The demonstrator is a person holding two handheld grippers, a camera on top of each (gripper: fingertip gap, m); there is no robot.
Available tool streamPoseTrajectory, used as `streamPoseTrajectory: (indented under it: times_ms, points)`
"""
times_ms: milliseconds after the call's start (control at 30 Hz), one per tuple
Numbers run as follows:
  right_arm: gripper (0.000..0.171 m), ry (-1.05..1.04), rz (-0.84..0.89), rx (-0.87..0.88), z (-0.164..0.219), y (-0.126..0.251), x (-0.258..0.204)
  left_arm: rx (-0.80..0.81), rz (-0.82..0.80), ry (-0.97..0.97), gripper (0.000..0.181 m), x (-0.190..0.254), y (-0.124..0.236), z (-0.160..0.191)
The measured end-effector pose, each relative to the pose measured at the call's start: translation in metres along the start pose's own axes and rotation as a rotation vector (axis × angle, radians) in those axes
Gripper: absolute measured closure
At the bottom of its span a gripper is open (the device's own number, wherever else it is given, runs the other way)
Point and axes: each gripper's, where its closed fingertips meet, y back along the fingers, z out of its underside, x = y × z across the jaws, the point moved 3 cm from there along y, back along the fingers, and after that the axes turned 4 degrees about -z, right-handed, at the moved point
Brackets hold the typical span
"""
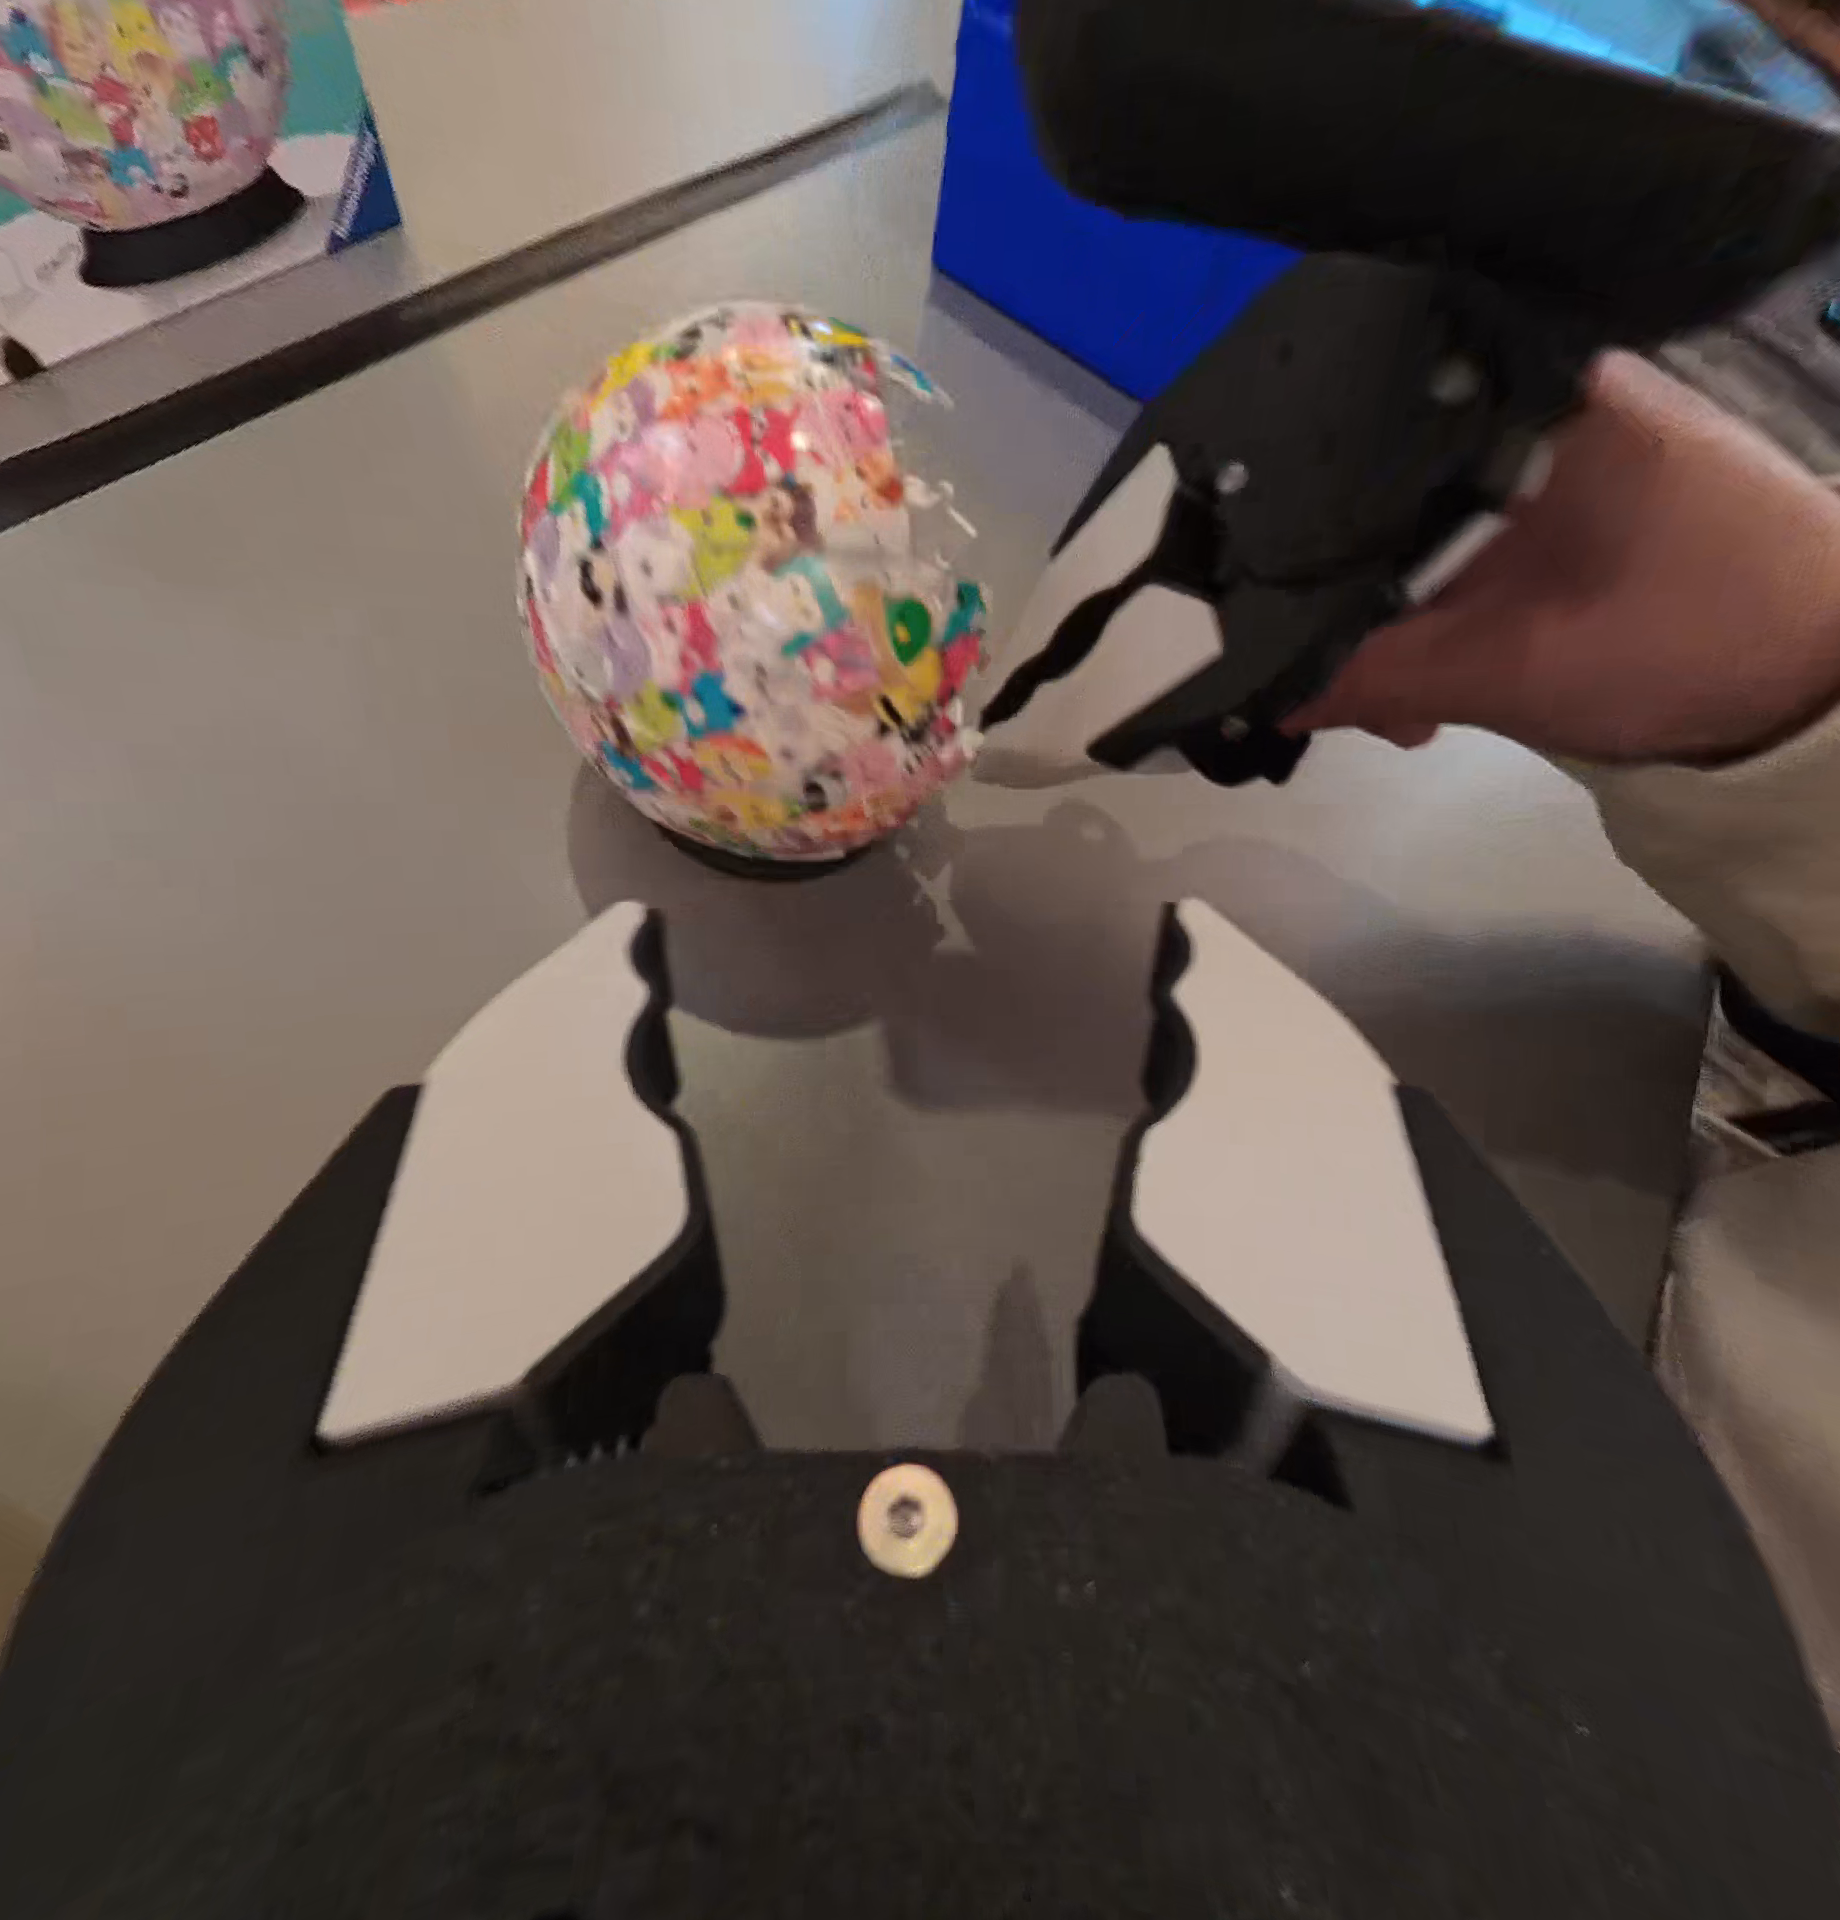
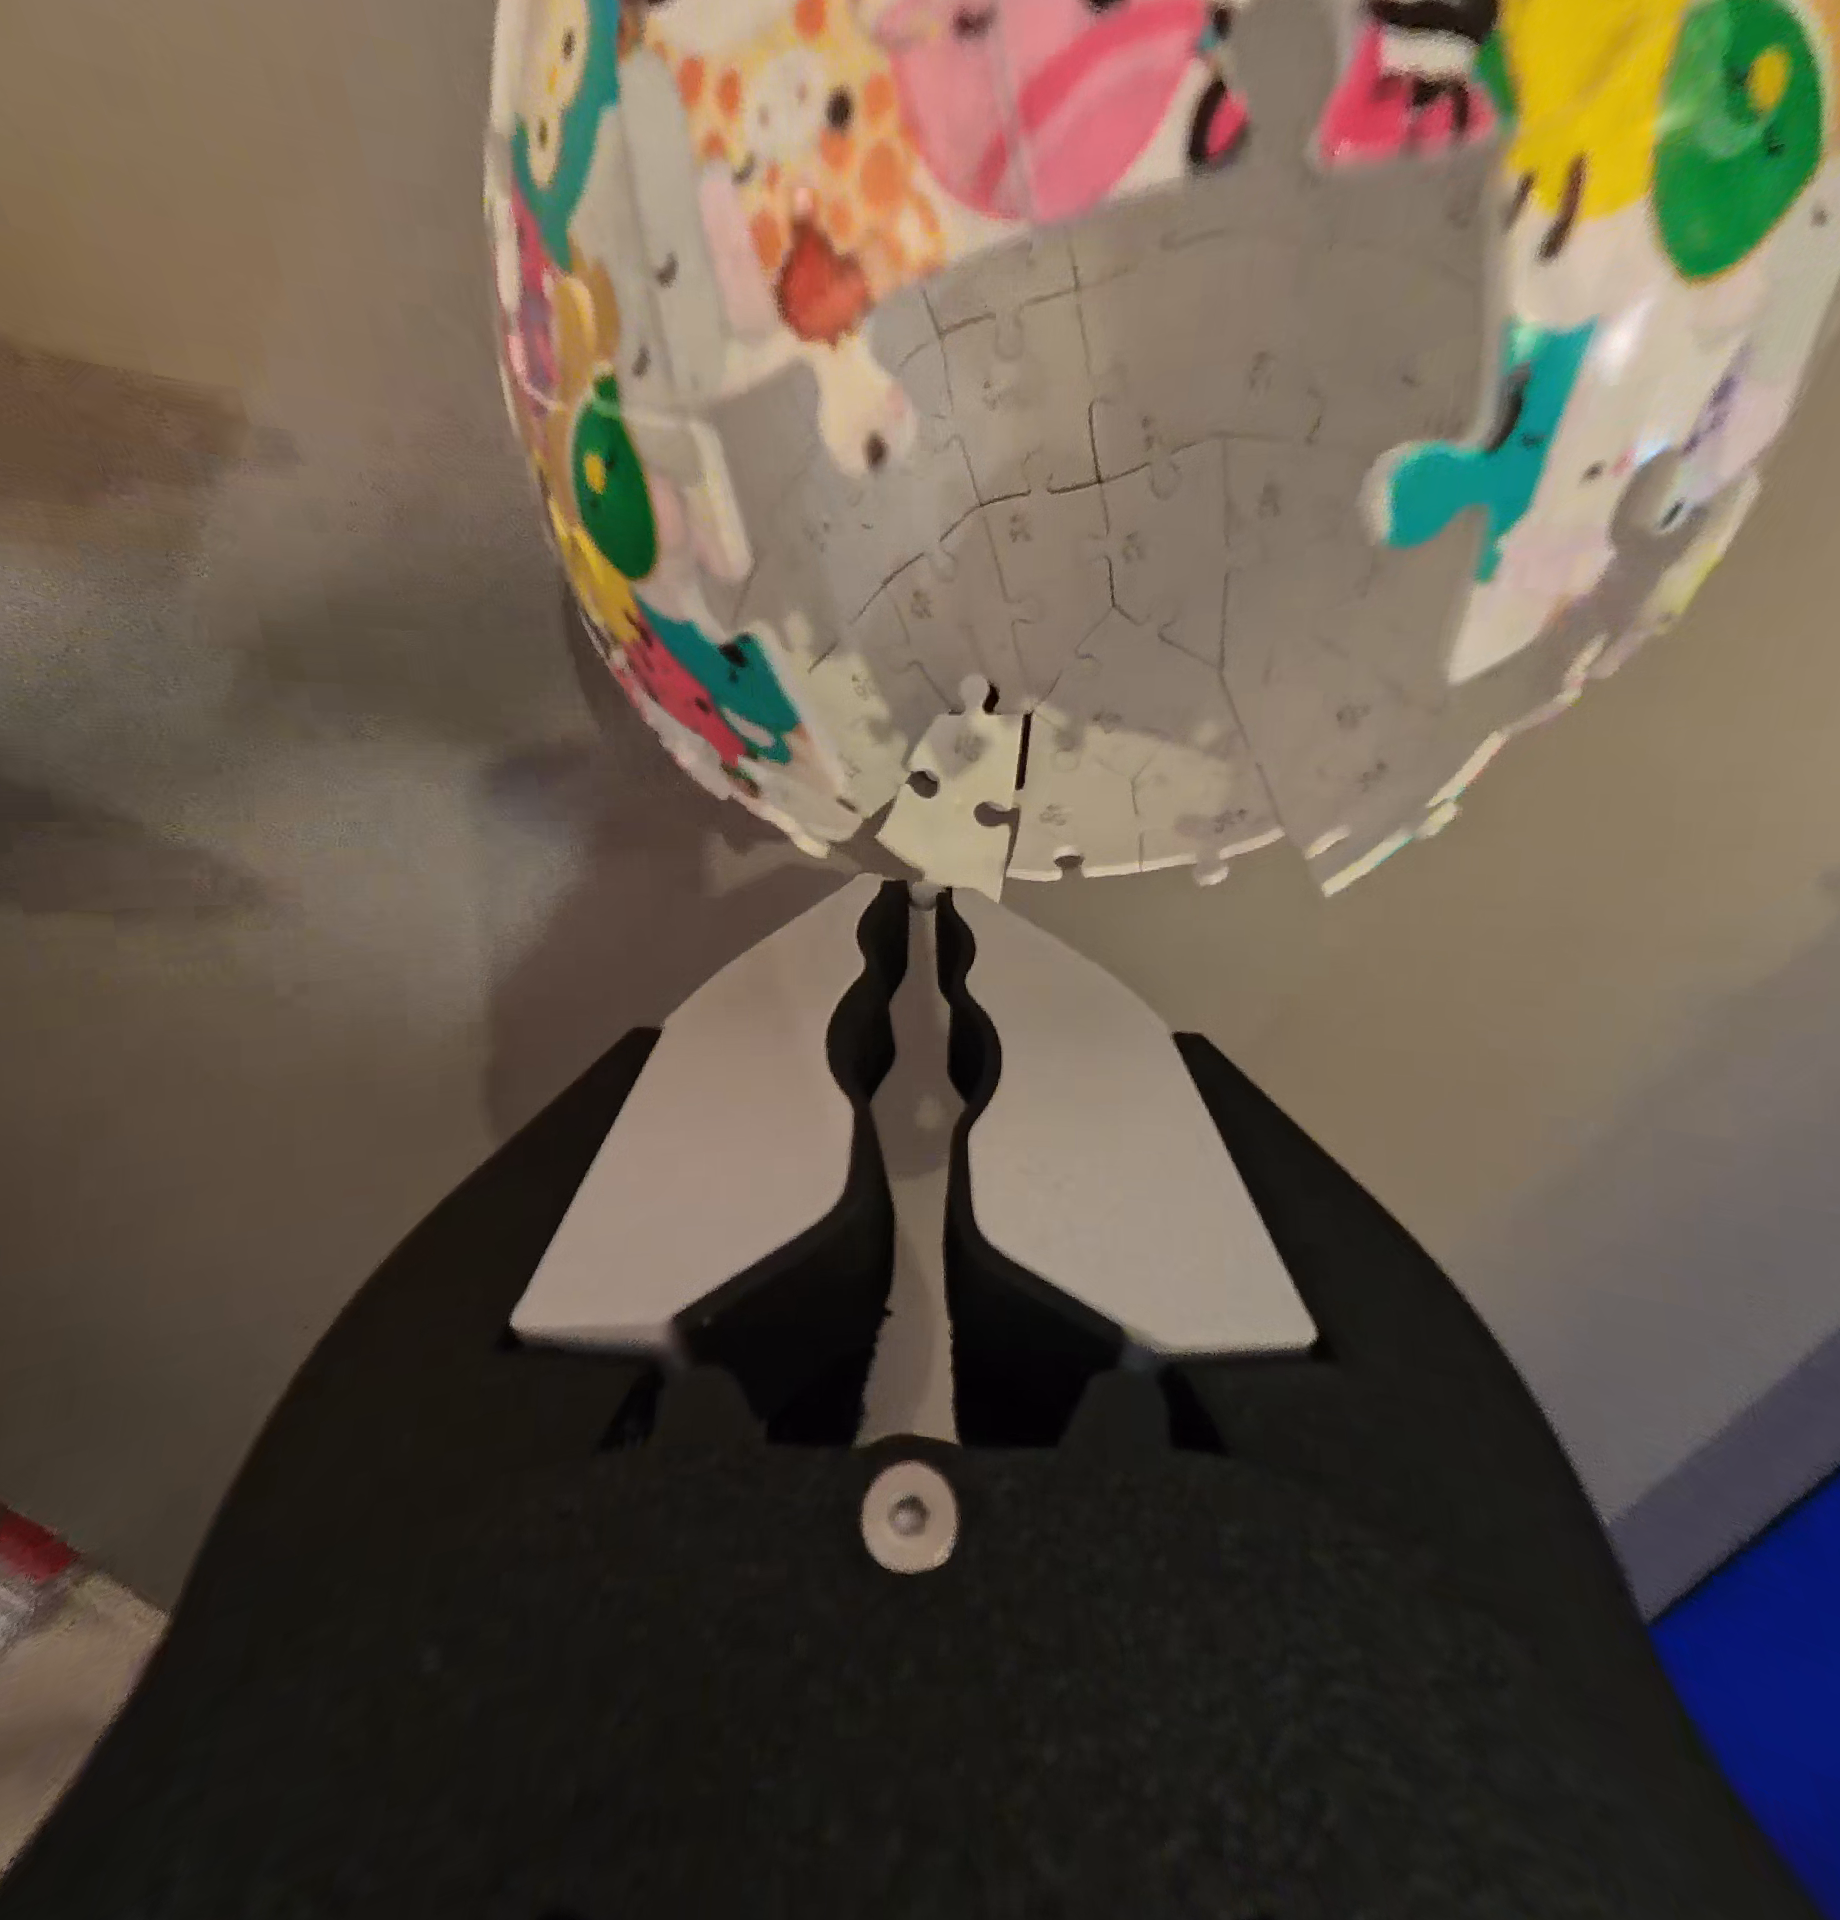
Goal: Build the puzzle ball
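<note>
Grey worktop [image 1: 220, 727] fills both views, with a dark seam running across it far ahead of the left fingers. Puzzle ball [image 1: 739, 582] sits on a small black stand [image 1: 760, 857], straight ahead of the left gripper [image 1: 911, 997] and well apart from it. Left fingers are spread wide, nothing between them, only bare worktop showing in the gap. Ball is partly built: colourful cartoon print covers the side facing the left fingers, and its right side is a ragged open edge.

Right gripper [image 1: 1030, 732] comes in from the right of the left fingers, held by a hand [image 1: 1581, 613], tips right at the ball's lower open edge. In the right wrist view the fingers are nearly together, clamped on a puzzle piece [image 2: 957, 795] whose pale grey back faces the camera. Piece sits just past the fingertips, touching the bottom rim of the opening in the puzzle ball [image 2: 1103, 468]; whether it is fully seated cannot be told. Beyond the fingers the ball's grey inner wall shows jigsaw seams, with printed pieces around the hole.

Puzzle box [image 1: 168, 166] with a picture of the finished ball stands far ahead-left of the left fingers. Blue box [image 1: 1061, 249] stands far ahead-right, behind the ball.
</note>
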Motion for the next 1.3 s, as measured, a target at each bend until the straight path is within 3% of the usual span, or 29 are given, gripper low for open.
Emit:
streamPoseTrajectory:
  times_ms: [100,200,333,600,900,1300]
  points:
    - [0.166,-0.002,-0.003,0.057,-0.004,0.002,0.0,-0.197,0.038,-0.072,0.065,-0.026,-0.029,-0.009]
    - [0.166,-0.007,-0.002,0.097,-0.006,0.003,0.004,-0.351,0.1,-0.17,0.058,-0.044,-0.053,-0.004]
    - [0.166,-0.015,-0.026,0.097,-0.007,0.004,0.002,-0.424,0.218,-0.215,0.049,-0.053,-0.075,0.0]
    - [0.166,-0.038,-0.007,0.005,-0.009,0.005,-0.002,-0.445,0.288,-0.315,0.047,-0.046,-0.082,0.0]
    - [0.166,-0.057,0.007,-0.065,-0.009,0.005,0.006,-0.48,0.385,-0.304,0.054,-0.047,-0.094,0.01]
    - [0.166,-0.056,-0.048,-0.133,-0.012,0.005,0.005,-0.485,0.403,-0.414,0.062,-0.051,-0.099,0.003]
